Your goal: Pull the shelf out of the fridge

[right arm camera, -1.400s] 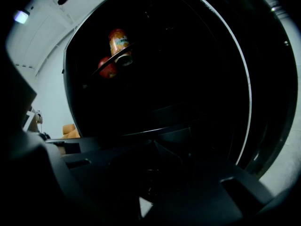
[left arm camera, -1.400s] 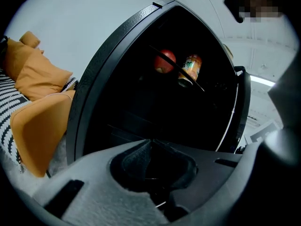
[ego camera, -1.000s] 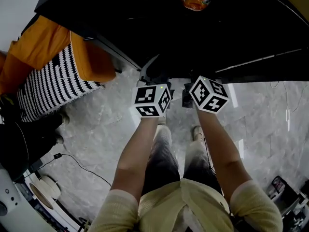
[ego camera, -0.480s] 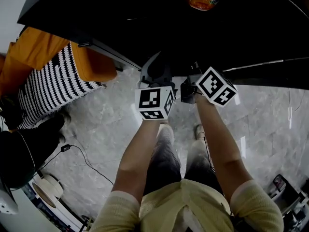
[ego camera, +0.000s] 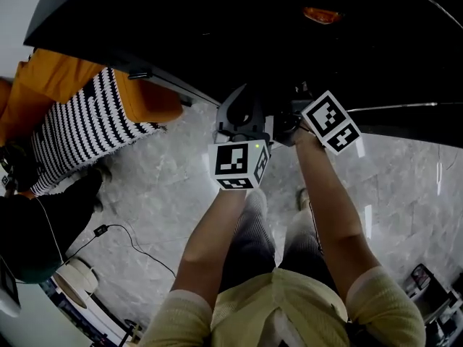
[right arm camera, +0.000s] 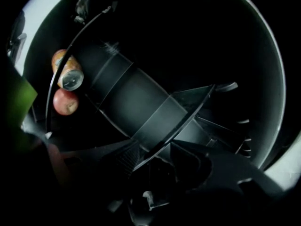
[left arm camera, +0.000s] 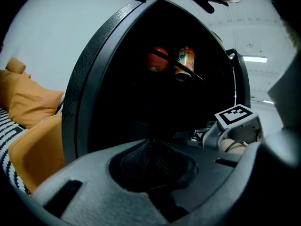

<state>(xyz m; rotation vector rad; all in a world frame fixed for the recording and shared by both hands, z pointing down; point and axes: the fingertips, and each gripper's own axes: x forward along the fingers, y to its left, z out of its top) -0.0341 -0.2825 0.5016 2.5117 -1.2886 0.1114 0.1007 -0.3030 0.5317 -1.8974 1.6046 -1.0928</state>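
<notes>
The black fridge (ego camera: 217, 35) stands open ahead of me, its inside very dark. In the right gripper view a dark glass shelf (right arm camera: 141, 107) runs slantwise, and its front edge (right arm camera: 176, 128) lies between the jaws of my right gripper (right arm camera: 157, 158). Those jaws are opening and stand apart from the edge. An apple (right arm camera: 66, 101) and a can (right arm camera: 68, 73) sit deeper inside on the left. My left gripper (left arm camera: 155, 163) is shut on nothing and hangs just in front of the fridge's lower rim. In the head view the left gripper (ego camera: 242, 116) is nearer me than the right gripper (ego camera: 291, 114).
An orange cushion (ego camera: 148, 100) and a black-and-white striped cloth (ego camera: 79, 129) lie left of the fridge. A cable (ego camera: 123, 246) trails over the grey marble floor (ego camera: 166, 186). The person's legs (ego camera: 249, 237) stand below the grippers.
The right gripper has pushed forward into the fridge and its jaws have spread. The left gripper has drifted slightly right and stays shut.
</notes>
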